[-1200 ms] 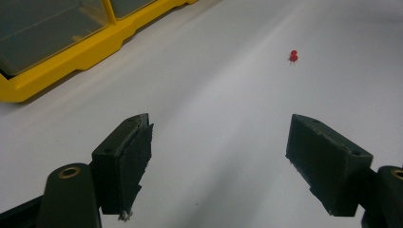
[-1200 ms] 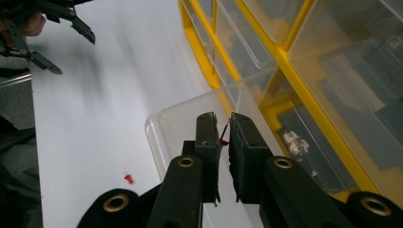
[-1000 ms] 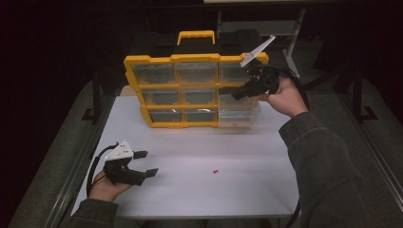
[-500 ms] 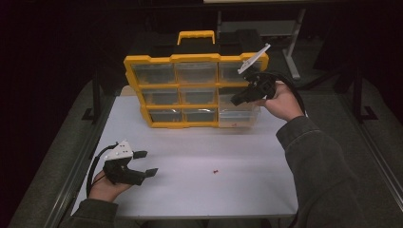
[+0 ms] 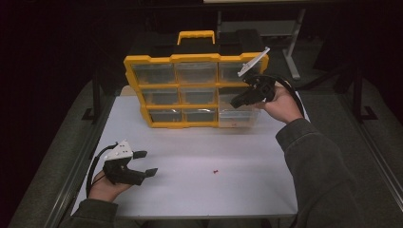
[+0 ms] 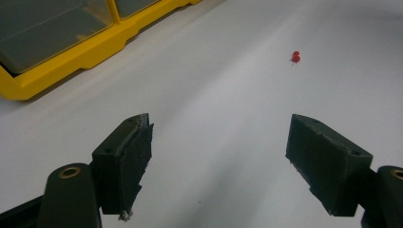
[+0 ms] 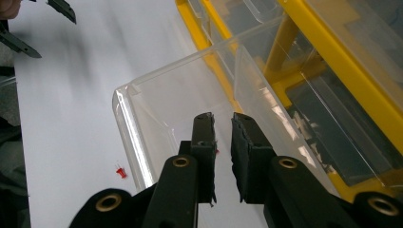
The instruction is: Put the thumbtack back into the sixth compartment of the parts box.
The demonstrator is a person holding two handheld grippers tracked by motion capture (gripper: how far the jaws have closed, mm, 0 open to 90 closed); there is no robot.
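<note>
My left gripper (image 5: 142,164) rests low on the white table (image 5: 247,190) near its front left corner, jaws spread wide, nothing between them. A red pushpin (image 6: 295,57) lies on the table ahead of it, well apart.

My right gripper (image 7: 222,124) is raised at the yellow drawer organizer (image 5: 195,59), arm reaching forward, jaws nearly closed with a narrow gap, poised over the clear drawer (image 7: 190,90) pulled out at the bottom right. I can't tell if the jaws pinch its wall; looks empty. Drawer contents are too dim to read. A second red pin (image 7: 120,172) sits beside the drawer.
</note>
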